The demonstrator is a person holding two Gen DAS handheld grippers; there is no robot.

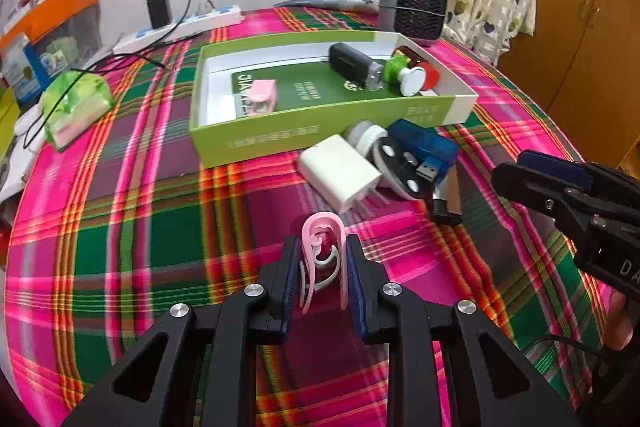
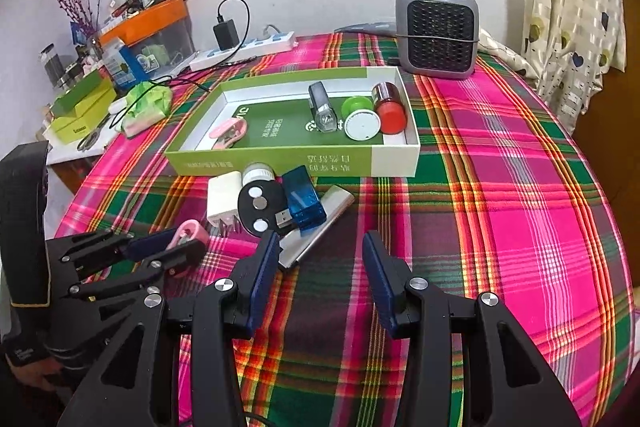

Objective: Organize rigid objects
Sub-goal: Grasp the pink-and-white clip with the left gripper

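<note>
The pink clip (image 1: 322,259) is thin and springy, so it may twist or slip out of the pads when it is carried to the box (image 1: 320,143). The left gripper (image 1: 323,247) points steeply down at the cloth (image 1: 140,227), its jaws nearly closed on the clip, just before the charger (image 1: 340,177). The right gripper (image 2: 320,247) hovers beside it, half open and empty, tilted down too.

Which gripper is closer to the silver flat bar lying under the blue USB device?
Right. The right gripper stands open just in front of the silver bar, one finger almost at its near end. The left gripper is off to the side, shut on a pink clip.
</note>
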